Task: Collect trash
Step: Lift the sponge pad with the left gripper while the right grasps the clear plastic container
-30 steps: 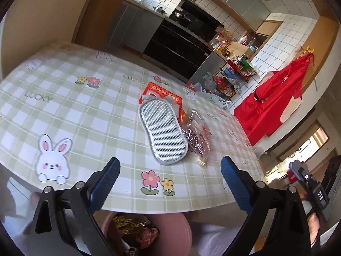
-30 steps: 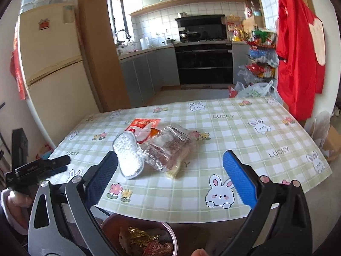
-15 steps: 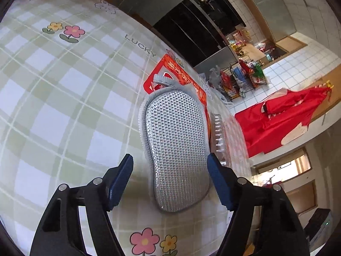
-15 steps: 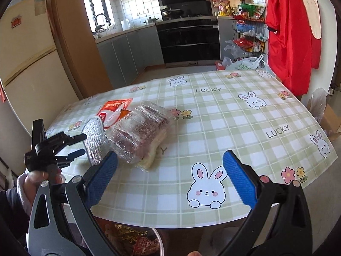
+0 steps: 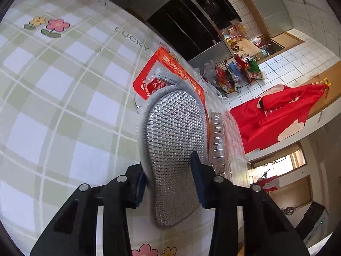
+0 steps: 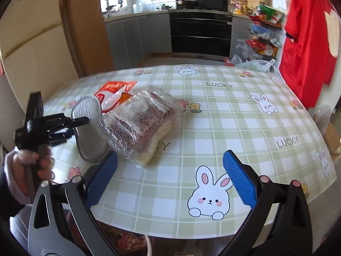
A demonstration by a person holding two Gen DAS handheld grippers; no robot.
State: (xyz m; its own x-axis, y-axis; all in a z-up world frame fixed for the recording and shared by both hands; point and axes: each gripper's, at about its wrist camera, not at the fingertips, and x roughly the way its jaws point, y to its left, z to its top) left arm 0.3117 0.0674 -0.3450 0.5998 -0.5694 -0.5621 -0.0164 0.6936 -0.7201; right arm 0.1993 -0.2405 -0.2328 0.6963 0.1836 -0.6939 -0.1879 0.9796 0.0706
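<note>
Trash clustered at the near left of the table [image 6: 213, 115], on a checked cloth with rabbits. Largest piece: clear plastic tray [image 6: 140, 123] of dark contents, wrapped in film, sitting on something pale; probably light but bulky, crackly and slick, best taken across a short end or by a corner. Next: silver mesh pad [image 5: 174, 145], soft and springy, likely almost weightless, lying just beside the tray and partly over a red packet [image 5: 170, 68], flat, thin, hard to pinch off the cloth. Left gripper [image 5: 168, 183] just closing, pads pinching the pad's near end from both sides. Right gripper [image 6: 170, 181] spread wide over bare cloth, holding nothing. Bin with wrappers [image 6: 125, 241] under the table edge.
</note>
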